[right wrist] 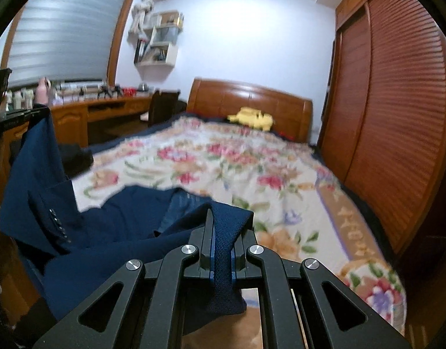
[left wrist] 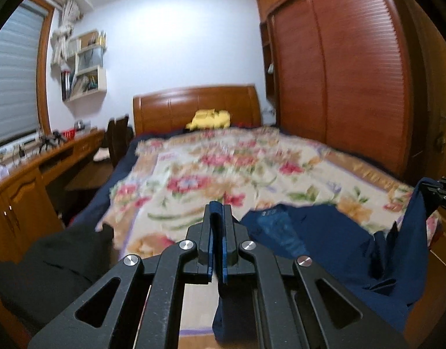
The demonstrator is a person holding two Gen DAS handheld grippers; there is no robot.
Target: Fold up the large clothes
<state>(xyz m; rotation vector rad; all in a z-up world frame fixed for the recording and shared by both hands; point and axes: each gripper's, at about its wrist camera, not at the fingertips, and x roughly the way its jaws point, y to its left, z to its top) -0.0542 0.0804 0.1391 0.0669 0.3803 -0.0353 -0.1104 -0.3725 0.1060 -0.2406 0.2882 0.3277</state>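
Note:
A navy blue suit jacket [left wrist: 333,250] hangs between my two grippers over the foot of the bed; it also shows in the right wrist view [right wrist: 106,232], with sleeve buttons at the left. My left gripper [left wrist: 217,212] is shut on a fold of the jacket, whose cloth shows between the pads. My right gripper [right wrist: 221,226] is shut on another thick fold of the jacket, which drapes over and between its fingers. Each gripper appears at the edge of the other's view, the right one [left wrist: 444,192] and the left one [right wrist: 7,113].
The bed has a floral blanket [left wrist: 223,168] and a wooden headboard [left wrist: 196,107], with a yellow item [left wrist: 209,119] by it. A black garment [left wrist: 57,258] lies at the bed's left corner. A wooden desk [left wrist: 33,168] stands left, a louvred wardrobe [left wrist: 348,67] right.

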